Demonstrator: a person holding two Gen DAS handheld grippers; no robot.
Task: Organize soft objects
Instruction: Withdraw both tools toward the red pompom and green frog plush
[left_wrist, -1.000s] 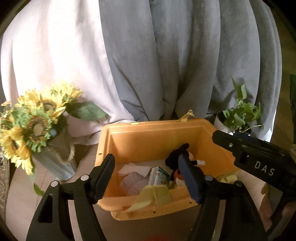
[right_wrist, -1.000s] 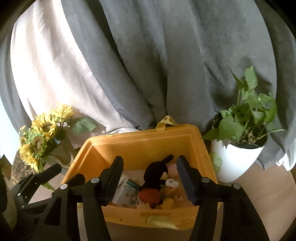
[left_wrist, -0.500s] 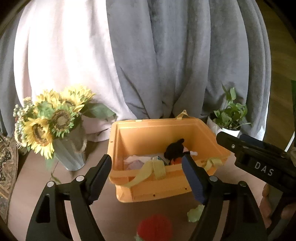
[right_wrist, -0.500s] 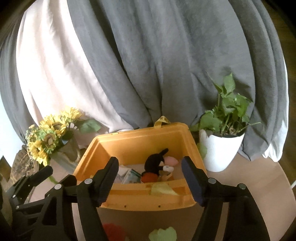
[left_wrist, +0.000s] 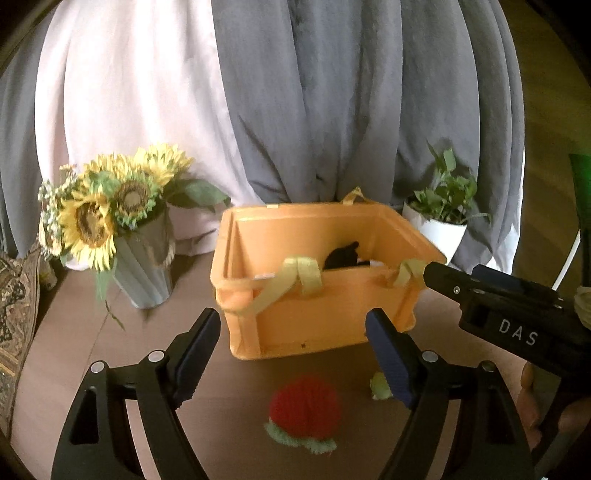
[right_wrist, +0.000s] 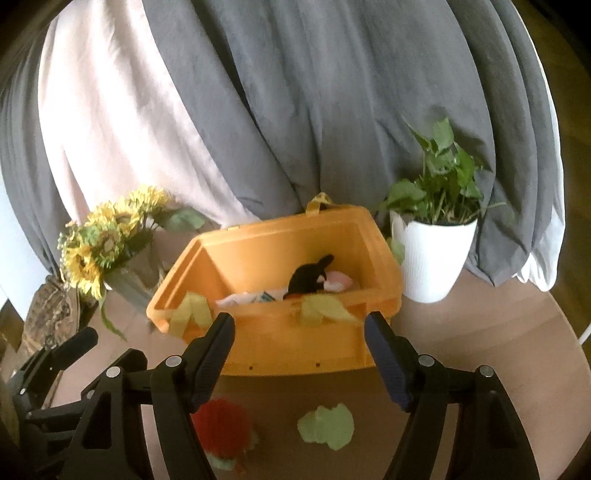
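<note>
Left wrist cam first: my left hand-held gripper (left_wrist: 293, 354) is spread wide with nothing between the pads, and the jaws have just been opening a bit more. Straight ahead of it sits the orange crate (left_wrist: 317, 314) on the brown worktop (left_wrist: 74, 343), yellow straps draped over its near rim. A black plush toy (left_wrist: 341, 254) pokes up inside. Just below the gripper's tips, between the fingers, lies a red knitted toy (left_wrist: 304, 406) with a green frill, and a small pale green soft piece (left_wrist: 378, 386) peeks out beside the right finger. Off to the left stands a vase of sunflowers (left_wrist: 110, 218), to the right a potted plant (left_wrist: 441, 214). My right hand-held gripper's body crosses the right edge.

Right wrist cam: right hand-held gripper (right_wrist: 299, 356) is also released and empty, jaws just been widening. The crate (right_wrist: 295, 343) is right ahead, black plush (right_wrist: 308, 275) plus some pale cloth bits inside. The red toy (right_wrist: 221, 424) lies under the left finger, the green piece (right_wrist: 327, 424) between the fingers, both outside the crate.
</note>
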